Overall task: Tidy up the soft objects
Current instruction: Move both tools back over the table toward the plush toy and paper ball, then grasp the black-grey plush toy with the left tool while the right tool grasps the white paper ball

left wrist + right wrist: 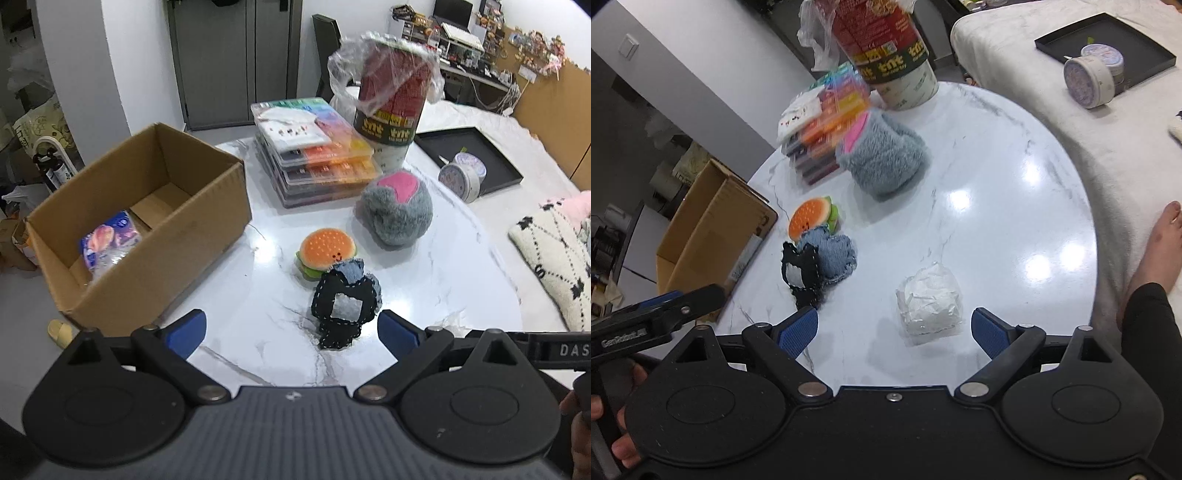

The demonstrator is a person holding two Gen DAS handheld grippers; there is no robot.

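Note:
A black and denim stitched plush lies on the white marble table, just ahead of my open, empty left gripper. A plush burger sits right behind it, and a grey furry plush with a pink patch lies farther back. An open cardboard box at the left holds a colourful wrapped pack. In the right wrist view my right gripper is open and empty, just short of a white wrapped tissue pack. The black plush, burger and grey plush lie beyond.
Stacked clear boxes of coloured items and a tall red tub in a plastic bag stand at the table's back. A black tray and round tins lie on the white cover to the right. A patterned cushion is far right.

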